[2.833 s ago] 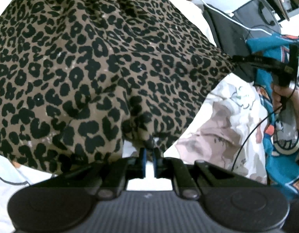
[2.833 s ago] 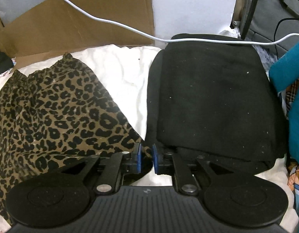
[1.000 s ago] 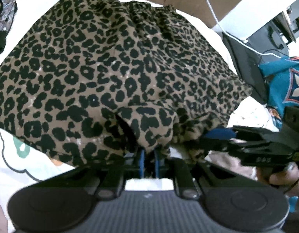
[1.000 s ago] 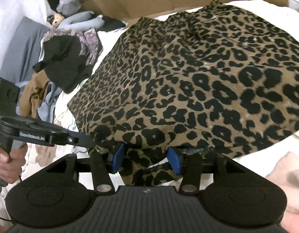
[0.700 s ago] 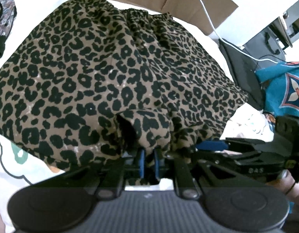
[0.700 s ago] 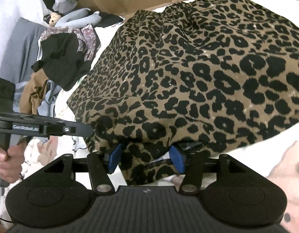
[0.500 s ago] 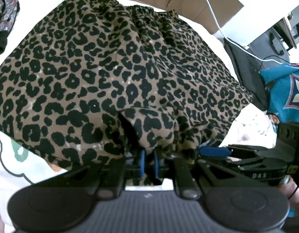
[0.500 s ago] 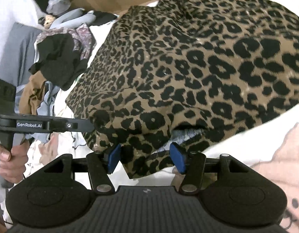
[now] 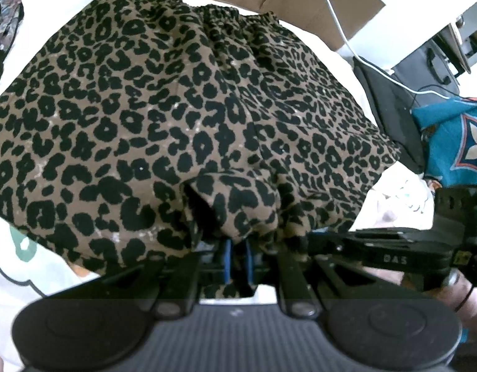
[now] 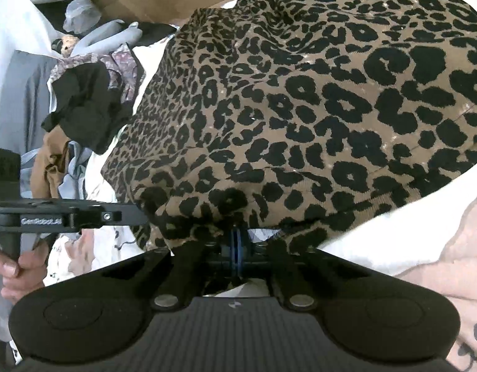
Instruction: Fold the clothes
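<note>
A leopard-print garment [image 9: 182, 99] lies spread on a white printed sheet [image 9: 18, 266], its gathered waistband at the far side. My left gripper [image 9: 237, 260] is shut on the near hem, which bunches over its blue pads. My right gripper [image 10: 237, 248] is shut on the same hem of the leopard-print garment [image 10: 315, 93], right beside the left one. The right gripper also shows in the left wrist view [image 9: 300, 241], reaching in from the right. The left gripper also shows in the right wrist view [image 10: 139, 214], reaching in from the left.
A folded black garment [image 9: 390, 108] and a teal patterned cloth [image 9: 455, 142] lie to the right. A pile of mixed clothes [image 10: 80, 99] sits to the left. Cardboard [image 9: 315, 3] and a white cable [image 9: 340, 28] stand behind the sheet.
My right gripper came across from the black garment to the leopard hem beside the left gripper. Its jaws stood open around the hem half a second ago and have now closed on it.
</note>
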